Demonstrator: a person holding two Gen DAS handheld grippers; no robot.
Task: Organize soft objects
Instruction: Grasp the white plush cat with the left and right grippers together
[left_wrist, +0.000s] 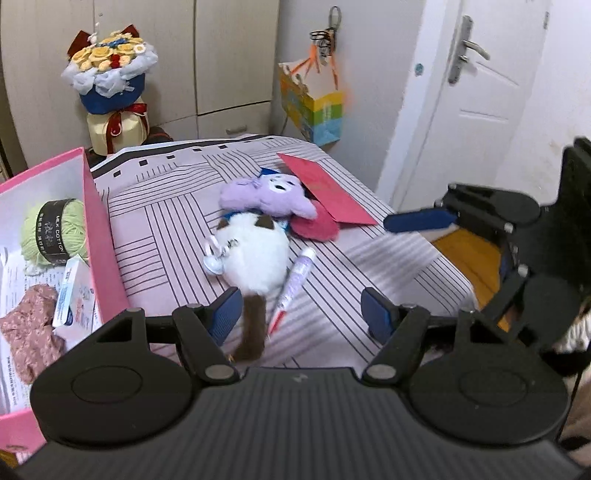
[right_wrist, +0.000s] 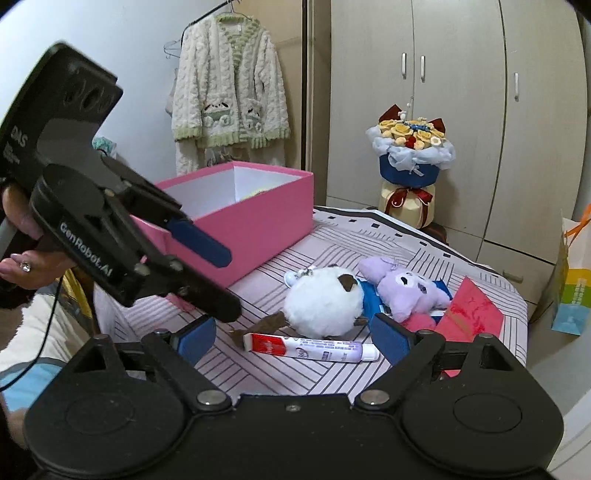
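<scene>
Both tools, left tool (left_wrist: 299, 314) and right tool (right_wrist: 293, 338), gape empty, so either could snag the toothpaste tube (right_wrist: 312, 349) beside the white plush (right_wrist: 325, 301).

Beige wardrobe (right_wrist: 458, 110) with metal handles fills the back wall. White panelled door (left_wrist: 484, 85) with lever handle on the right side, wooden floor (left_wrist: 469, 258) below it. Fluffy cream cardigan (right_wrist: 229, 92) hangs on a rail against a white wall (right_wrist: 110, 44). Striped pink tablecloth (right_wrist: 332, 243) covers the table. Even indoor light.
</scene>
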